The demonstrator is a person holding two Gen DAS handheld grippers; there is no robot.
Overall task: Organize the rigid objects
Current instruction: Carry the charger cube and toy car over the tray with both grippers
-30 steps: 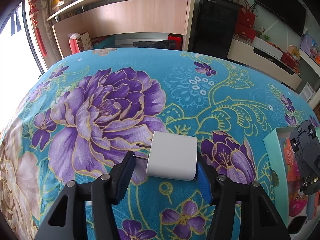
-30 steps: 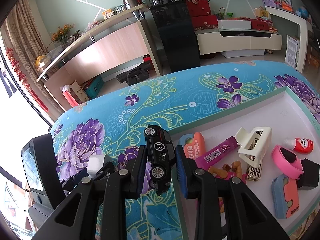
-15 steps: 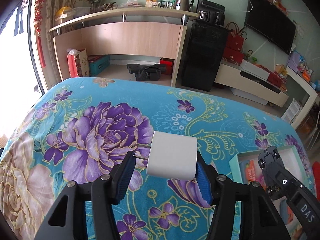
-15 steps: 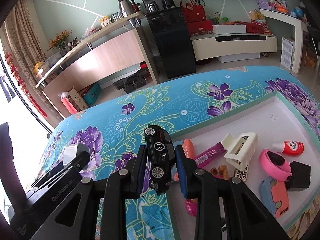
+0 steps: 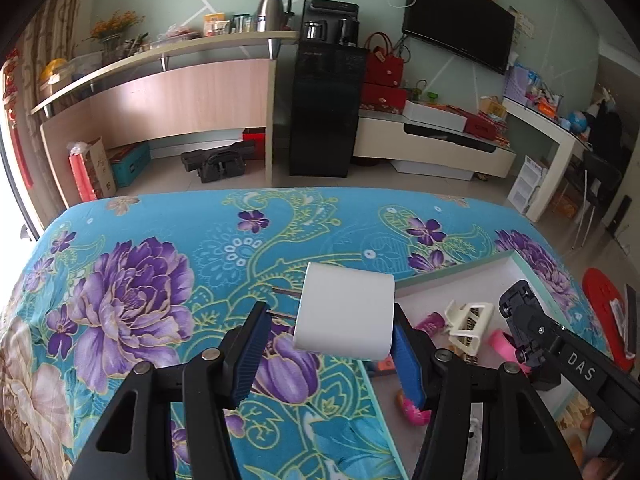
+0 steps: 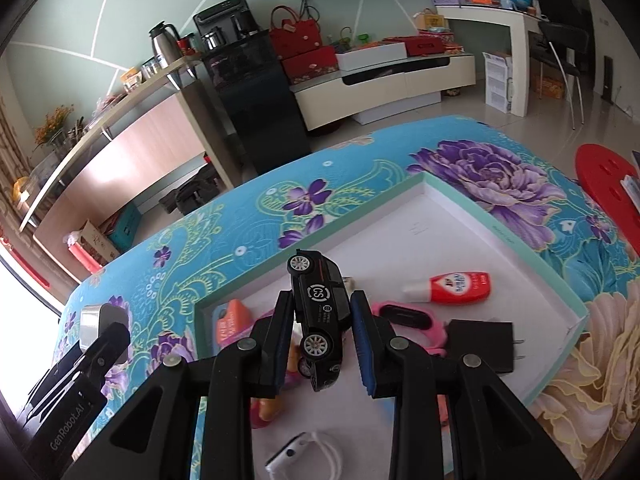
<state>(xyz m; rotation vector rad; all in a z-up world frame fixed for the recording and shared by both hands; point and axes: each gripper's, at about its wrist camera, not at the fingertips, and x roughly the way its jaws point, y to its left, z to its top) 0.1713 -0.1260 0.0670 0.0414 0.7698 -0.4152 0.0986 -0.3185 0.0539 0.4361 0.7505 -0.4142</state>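
My left gripper (image 5: 328,328) is shut on a white plug charger (image 5: 344,312), its metal prongs pointing left against the left pad. It hangs above the floral cloth at the left rim of the mint-edged white tray (image 5: 452,276). My right gripper (image 6: 320,304) is shut on a black toy car (image 6: 318,308), nose down, above the tray's (image 6: 500,216) near-left part. The car (image 5: 520,320) and its gripper also show at the right of the left wrist view. The charger (image 6: 100,318) shows at the left of the right wrist view.
In the tray lie a red-and-white bottle (image 6: 452,284), a pink band (image 6: 404,316), a black adapter (image 6: 480,344), an orange item (image 6: 230,320) and a white clip (image 5: 470,318). The tray's far half is bare white. A red stool (image 6: 604,176) stands beyond the table's right edge.
Both grippers have moved right and risen a little, each keeping its grip. The car now hangs over the tray instead of the cloth, and the charger has reached the tray's left rim.
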